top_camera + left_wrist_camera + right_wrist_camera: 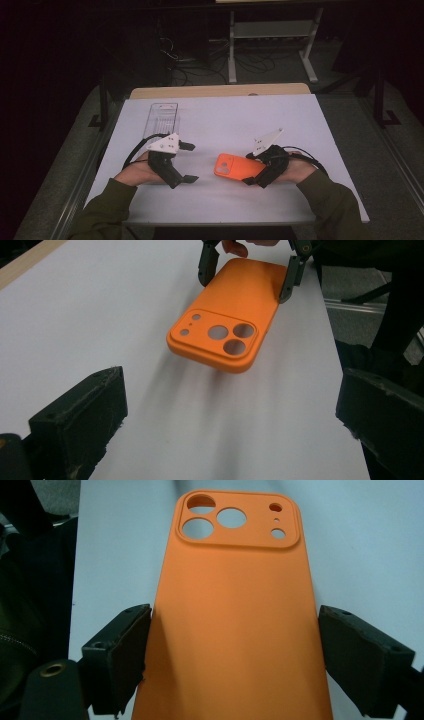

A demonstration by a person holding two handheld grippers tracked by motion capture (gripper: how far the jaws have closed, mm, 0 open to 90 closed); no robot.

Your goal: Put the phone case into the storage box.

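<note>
Orange silicone-looking phone case (235,167) is the star here — it's clamped across its width by the right gripper (256,170), with one black jaw pressed on each long edge. From the right gripper view you can see the case (235,625) running straight out between the two jaws, back side up, camera cutouts at the far end. The left gripper view shows the case (227,325) tilted, with its camera end lifted off the white table (90,310) and a soft shadow under it, while the right gripper (247,277) pinches the far end.

Left gripper (186,162) sits over on the left side of the table (240,117), jaws spread wide with nothing between them — it's pointed at the case but well apart from it. Both hands come in from the bottom edge in olive-green sleeves (107,207).

Other stuff: a clear plastic package (162,120) lying flat on the table beyond the left gripper, not touching anything. A strip of bare wood (220,91) shows at the table's far edge, and past that it's a dark floor with a tangle of cables (200,62) and the legs of a white stand (272,37).
</note>
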